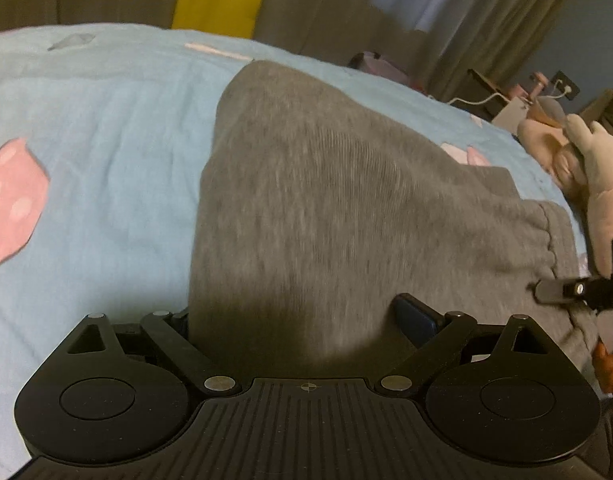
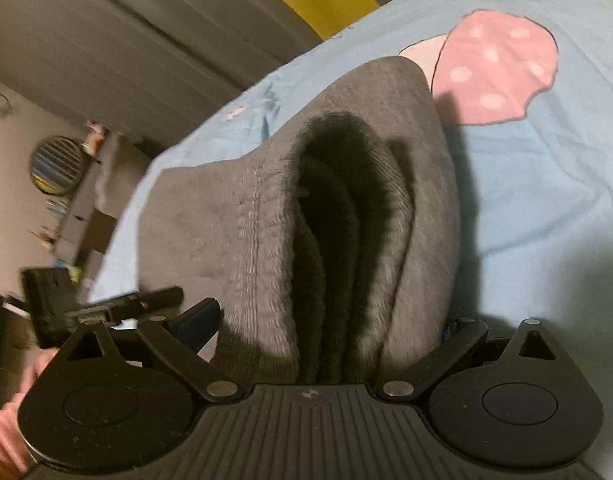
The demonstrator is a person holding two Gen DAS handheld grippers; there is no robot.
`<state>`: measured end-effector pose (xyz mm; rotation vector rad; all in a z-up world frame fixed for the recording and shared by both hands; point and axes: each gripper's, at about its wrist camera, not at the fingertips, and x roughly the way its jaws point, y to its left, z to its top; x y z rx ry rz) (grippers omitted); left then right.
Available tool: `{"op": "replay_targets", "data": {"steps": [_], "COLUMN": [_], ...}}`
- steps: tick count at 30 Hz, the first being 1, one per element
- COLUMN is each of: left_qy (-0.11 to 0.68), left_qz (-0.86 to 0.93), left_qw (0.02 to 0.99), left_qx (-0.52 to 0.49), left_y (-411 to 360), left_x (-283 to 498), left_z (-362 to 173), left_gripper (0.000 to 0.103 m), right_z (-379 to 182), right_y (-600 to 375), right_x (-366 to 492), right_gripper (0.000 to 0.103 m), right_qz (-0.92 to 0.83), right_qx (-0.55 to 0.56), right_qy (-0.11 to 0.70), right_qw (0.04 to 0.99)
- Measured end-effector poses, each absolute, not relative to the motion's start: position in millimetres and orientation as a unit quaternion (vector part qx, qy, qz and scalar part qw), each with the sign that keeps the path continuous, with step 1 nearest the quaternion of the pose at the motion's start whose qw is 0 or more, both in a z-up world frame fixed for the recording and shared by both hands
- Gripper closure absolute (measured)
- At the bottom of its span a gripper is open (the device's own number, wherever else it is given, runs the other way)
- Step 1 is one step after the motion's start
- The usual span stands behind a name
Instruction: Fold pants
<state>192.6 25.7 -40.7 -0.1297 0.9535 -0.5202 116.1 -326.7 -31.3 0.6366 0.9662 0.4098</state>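
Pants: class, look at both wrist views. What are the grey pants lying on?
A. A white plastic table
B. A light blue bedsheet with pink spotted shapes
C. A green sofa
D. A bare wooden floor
B: the grey pants lie spread over a light blue bedsheet printed with pink spotted shapes.

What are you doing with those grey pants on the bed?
A person is folding soft grey knit pants on a light blue bedsheet with pink spotted patches. The left hand-held gripper stands wide, with the folded cloth lying between its fingers. The right hand-held gripper also straddles the stacked layers near the waistband. A beige plush toy lies beside them.
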Motion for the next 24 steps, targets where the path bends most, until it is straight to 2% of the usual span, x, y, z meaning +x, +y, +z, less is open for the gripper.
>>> {"op": "replay_targets", "data": {"steps": [2,3,4,8,11,17,19,20,21,22,24], "left_qy": [0.433,0.428,0.422,0.399,0.384,0.341,0.330,0.335,0.343,0.345,0.344], "left_qz": [-0.248,-0.243,-0.241,-0.233,-0.238,-0.246,-0.239,-0.225,-0.196,-0.153,-0.084], "left_qw": [0.864,0.867,0.870,0.884,0.888,0.901,0.907,0.909,0.912,0.921,0.934], "left_qx": [-0.066,-0.076,-0.085,-0.074,-0.086,-0.105,-0.108,-0.109,-0.109,-0.100,-0.057], "left_y": [24,25,26,23,23,13,10,9,10,11,12], "left_x": [192,191,190,179,177,187,196,202,208,211,208], "left_z": [-37,-36,-34,-20,0,39,47,48,48,48,46], "left_gripper": [0.032,0.036,0.044,0.066,0.072,0.073,0.070,0.056,0.046,0.034,0.023], "right_z": [-23,-18,-15,-3,14,53,60,62,63,63,62], "right_y": [-317,-312,-310,-306,-307,-307,-314,-320,-325,-329,-335], "right_x": [112,111,110,98,91,98,105,110,115,120,125], "right_gripper": [0.021,0.030,0.034,0.041,0.045,0.048,0.047,0.046,0.040,0.027,0.014], "right_qz": [0.169,0.160,0.160,0.152,0.160,0.175,0.169,0.164,0.152,0.132,0.059], "right_qx": [0.273,0.253,0.248,0.245,0.257,0.250,0.258,0.264,0.268,0.264,0.234], "right_qy": [0.453,0.449,0.444,0.427,0.402,0.353,0.341,0.339,0.338,0.341,0.355], "right_qw": [0.832,0.842,0.846,0.857,0.864,0.884,0.888,0.888,0.889,0.893,0.903]}}
